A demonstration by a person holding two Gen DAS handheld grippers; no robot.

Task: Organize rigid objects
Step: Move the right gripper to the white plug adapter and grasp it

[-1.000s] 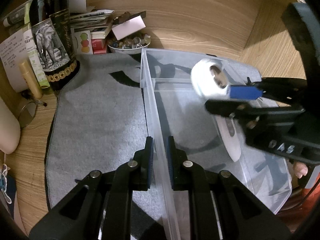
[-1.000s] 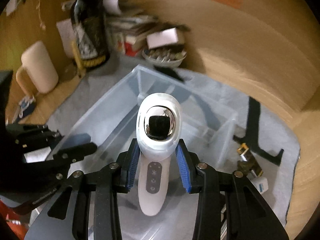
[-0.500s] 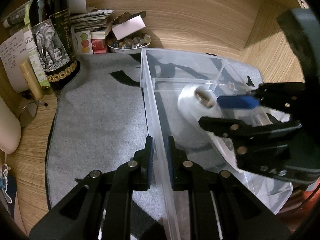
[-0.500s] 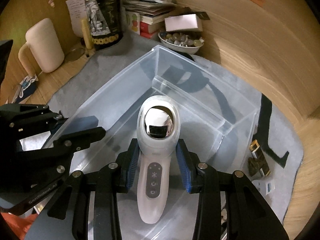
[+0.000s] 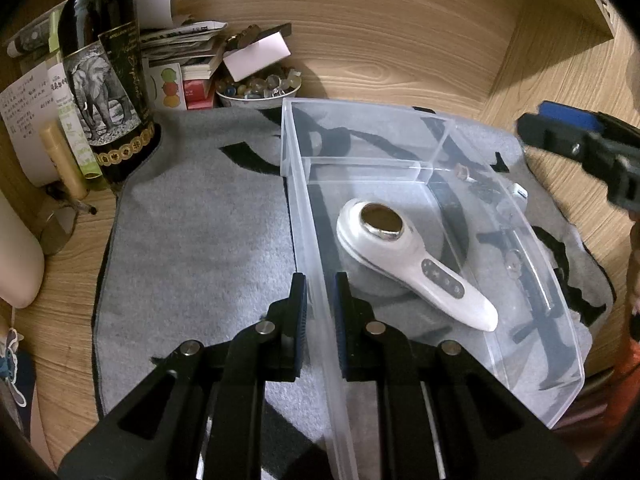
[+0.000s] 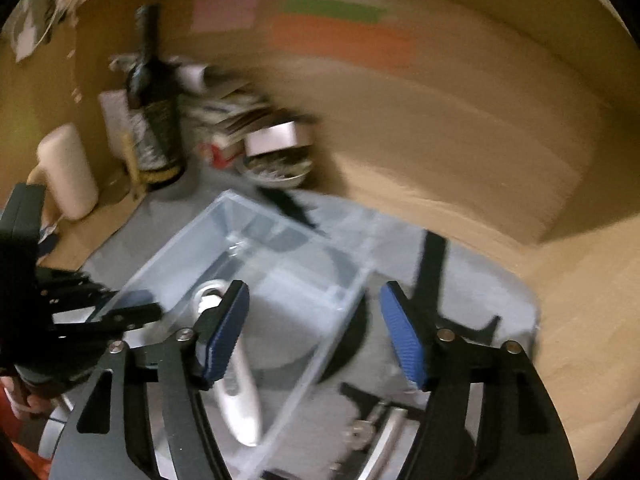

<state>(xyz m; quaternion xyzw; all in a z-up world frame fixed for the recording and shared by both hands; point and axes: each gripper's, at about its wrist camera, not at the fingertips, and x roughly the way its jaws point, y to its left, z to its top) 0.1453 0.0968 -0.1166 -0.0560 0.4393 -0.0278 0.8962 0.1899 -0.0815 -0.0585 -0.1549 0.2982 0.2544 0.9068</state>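
In the near compartment of the clear bin [image 5: 520, 240]: white handheld massager [image 5: 416, 264], lying flat, head at 11 o'clock, handle at 5. Right tongs [image 6: 314, 332] just opened, released, nothing between, massager at their 8 o'clock. Left tongs [image 5: 320, 312] clenched on bin's side wall, pointing steeply down.

Wooden desk surface [image 5: 420, 60] bearing a grey mat with black markings [image 5: 200, 248]. On the mat: a clear plastic bin [image 5: 312, 208], right of centre, and a dark wine bottle with an elephant label [image 5: 104, 80] on the far left corner. Directly on the wood, far side: a bowl of glass marbles [image 5: 256, 90] and a stack of papers and booklets [image 5: 188, 46].
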